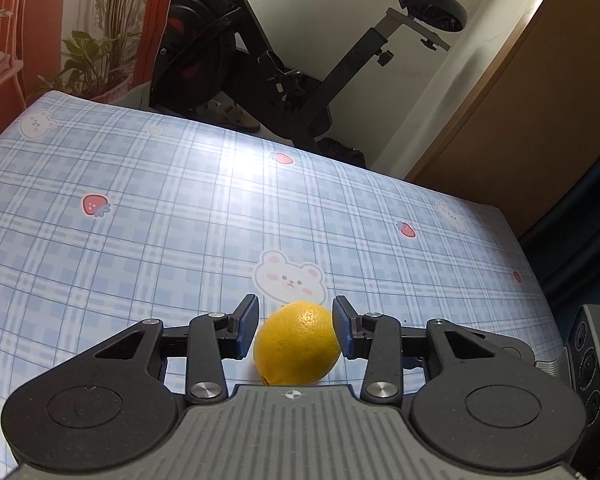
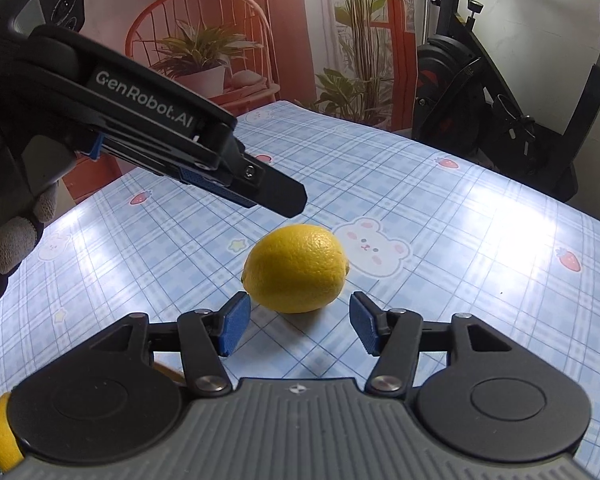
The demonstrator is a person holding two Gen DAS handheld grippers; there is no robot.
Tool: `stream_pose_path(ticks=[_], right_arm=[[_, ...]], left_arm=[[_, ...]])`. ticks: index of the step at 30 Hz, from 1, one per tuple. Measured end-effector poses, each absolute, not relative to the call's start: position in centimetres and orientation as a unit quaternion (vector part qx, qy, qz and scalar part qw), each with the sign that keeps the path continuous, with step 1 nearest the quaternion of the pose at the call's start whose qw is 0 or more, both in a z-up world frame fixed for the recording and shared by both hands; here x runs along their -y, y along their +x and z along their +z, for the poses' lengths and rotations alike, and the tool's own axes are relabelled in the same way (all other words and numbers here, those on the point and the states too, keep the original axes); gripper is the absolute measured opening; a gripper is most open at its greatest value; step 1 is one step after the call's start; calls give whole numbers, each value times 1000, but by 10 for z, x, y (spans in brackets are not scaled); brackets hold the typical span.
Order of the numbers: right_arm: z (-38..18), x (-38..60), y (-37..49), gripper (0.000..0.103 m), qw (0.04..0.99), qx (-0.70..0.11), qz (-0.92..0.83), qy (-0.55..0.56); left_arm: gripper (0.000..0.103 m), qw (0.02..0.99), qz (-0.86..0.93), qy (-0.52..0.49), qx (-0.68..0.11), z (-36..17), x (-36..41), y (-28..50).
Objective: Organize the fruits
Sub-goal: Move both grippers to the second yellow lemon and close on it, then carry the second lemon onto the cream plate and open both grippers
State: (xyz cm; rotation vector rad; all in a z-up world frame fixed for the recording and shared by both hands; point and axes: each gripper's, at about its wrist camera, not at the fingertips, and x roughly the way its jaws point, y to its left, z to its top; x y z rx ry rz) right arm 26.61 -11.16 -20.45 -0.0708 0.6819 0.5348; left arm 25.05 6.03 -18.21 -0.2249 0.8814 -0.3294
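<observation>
The lemon point(image 1: 298, 342) lies on the desk point(image 1: 180, 208), on its blue plaid cloth, near the front edge and just in front of a printed bear point(image 1: 289, 277). In the left wrist view the left tool point(image 1: 295, 326) has the lemon between its two blue pads point(image 1: 249, 326); the right-hand pad looks to be touching the peel or just off it, and a thin gap shows at the other, so I take this tool as released and not yet pinching. From the right wrist view that tool point(image 2: 278, 196) appears above and behind the lemon point(image 2: 296, 268), so how far it has come down around the fruit cannot be told for sure.

The right tool point(image 2: 296, 326) is released too, jaws spread wide, with the lemon just beyond its tips and centred on the gap. The lemon's long axis runs roughly across both tools' line of sight, its nipple end toward the right in the right wrist view, so either tool would close on it along that axis.

The left tool is the nearer, and the coming move is probably its squeeze. A second yellow fruit point(image 2: 0, 436) peeks out at the near left corner, under the right tool's body; what it is cannot be told. Nothing on the desk blocks the lemon. An exercise bike point(image 1: 260, 60) stands beyond the far edge, well apart. No bowl or basket shows.
</observation>
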Motion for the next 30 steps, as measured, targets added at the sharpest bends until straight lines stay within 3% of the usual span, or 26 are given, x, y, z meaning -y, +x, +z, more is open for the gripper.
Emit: stream_pose_path(ticks=[9,17,30], right_arm=[[-209,111,278,60,901,-335,274,-34],[-209,108,280,60,901,-335,274,-39],[-175,114,235,60,913,-307,264,-41]], left_arm=[[48,873,-184,-114,-437,-197,-64,254],[47,866,-195,-120,-444,-198,-64,255],[47,876,-211,-107,-420,-162,-47,222]])
